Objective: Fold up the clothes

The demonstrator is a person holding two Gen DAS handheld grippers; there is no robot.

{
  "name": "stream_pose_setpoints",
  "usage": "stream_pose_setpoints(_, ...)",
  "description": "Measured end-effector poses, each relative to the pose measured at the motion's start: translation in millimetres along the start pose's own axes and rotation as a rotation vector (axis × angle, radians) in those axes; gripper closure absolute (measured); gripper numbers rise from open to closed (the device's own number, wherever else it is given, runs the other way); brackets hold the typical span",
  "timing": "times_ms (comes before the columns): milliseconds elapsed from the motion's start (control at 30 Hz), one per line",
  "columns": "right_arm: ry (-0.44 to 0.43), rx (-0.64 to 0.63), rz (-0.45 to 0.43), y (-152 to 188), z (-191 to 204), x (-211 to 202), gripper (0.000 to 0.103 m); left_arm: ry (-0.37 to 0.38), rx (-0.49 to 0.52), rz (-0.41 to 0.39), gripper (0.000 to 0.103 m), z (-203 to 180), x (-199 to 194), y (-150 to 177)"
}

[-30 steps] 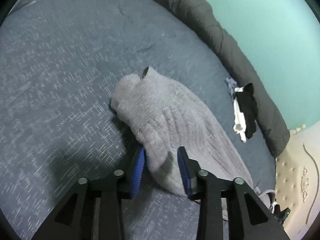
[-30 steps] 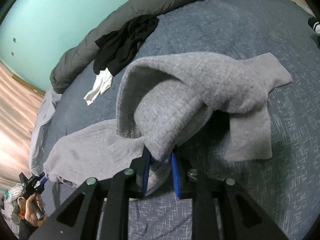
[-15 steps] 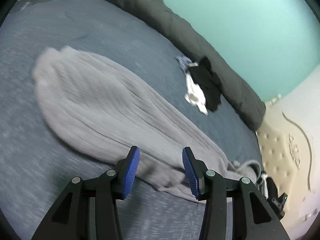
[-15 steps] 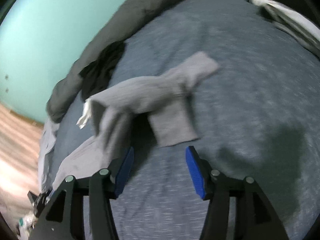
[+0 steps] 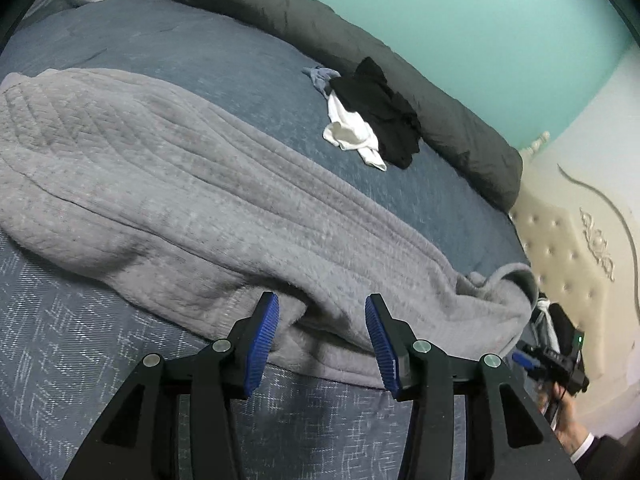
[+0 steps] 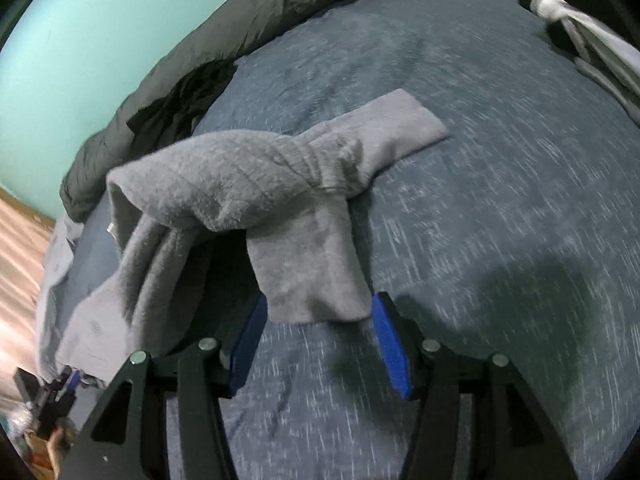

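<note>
Now between two folds, by the look of it. Lying long across the blue bed cover point(image 5: 208, 52): a grey fleece garment point(image 5: 168, 184), spread flat at one end, bunched and twisted at the other, where a flat sleeve or flap point(image 6: 316, 264) hangs toward the right gripper point(image 6: 316, 344).

Left gripper point(image 5: 320, 340): fingers about half open, holding nothing, the near hem of the fleece just between and under the blue pads point(image 5: 262, 340) but not pinched. Right gripper: fingers also about half open, empty, standing on each side of the lower edge of that flap, not pressing it.

Probably next: closing on the hem at both ends, then lifting together and carrying the near edge over the far one. Calls for untwisting the knotted middle point(image 6: 320, 160) first, otherwise a lumpy fold. Best to keep clear of the black and white clothes point(image 5: 372, 120) beside the dark rolled duvet point(image 5: 440, 120).
</note>
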State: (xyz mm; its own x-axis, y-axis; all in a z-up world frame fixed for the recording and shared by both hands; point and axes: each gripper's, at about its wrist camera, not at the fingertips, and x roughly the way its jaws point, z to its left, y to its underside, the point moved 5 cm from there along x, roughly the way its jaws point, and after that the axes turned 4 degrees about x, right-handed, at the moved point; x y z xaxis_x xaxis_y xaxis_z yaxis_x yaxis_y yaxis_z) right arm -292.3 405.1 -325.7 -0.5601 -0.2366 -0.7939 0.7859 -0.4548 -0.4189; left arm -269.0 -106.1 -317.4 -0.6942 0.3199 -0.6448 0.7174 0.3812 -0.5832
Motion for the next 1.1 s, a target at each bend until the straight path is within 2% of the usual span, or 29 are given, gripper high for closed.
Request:
stream_pose_setpoints(67, 0.036, -0.041, -0.003, 0, 3, 9, 0.048, 0.015, -0.013, 0.003, 0.051, 2, 3, 3)
stream_pose_setpoints(133, 0.071, -0.074, -0.012, -1, 3, 16, 0.061, 0.012, -0.002, -0.002, 0.051, 2, 5, 3)
stream_pose_setpoints(200, 0.094, -0.08, -0.025, -3, 0, 18, 0.085, 0.015, 0.004, -0.008, 0.05, 2, 6, 2)
stream_pose_setpoints(300, 0.114, -0.103, -0.053, -10, -2, 10, 0.098, 0.028, -0.015, -0.016, 0.05, 6, 3, 3)
stream_pose_setpoints(400, 0.117, -0.154, -0.084, -20, 4, -7, 0.099, 0.023, -0.017, -0.019, 0.05, 9, 6, 3)
stream_pose_setpoints(667, 0.026, -0.168, -0.186, -81, 23, -83, 0.099, 0.024, -0.004, -0.028, 0.05, 7, 6, -2)
stream_pose_setpoints(767, 0.07, -0.226, -0.209, -110, 36, -101, 0.099, 0.018, 0.004, -0.026, 0.05, 6, 6, -2)
stream_pose_setpoints(833, 0.107, -0.232, -0.2, -124, 37, -102, 0.099, 0.014, 0.012, -0.025, 0.05, 4, 7, -1)
stream_pose_setpoints(967, 0.208, -0.178, -0.121, -144, 20, -78, 0.099, 0.009, 0.018, -0.026, 0.05, 3, 6, -1)
stream_pose_setpoints(1100, 0.26, -0.101, 0.017, -143, -5, -38, 0.099, 0.001, 0.028, -0.022, 0.05, 3, 8, -1)
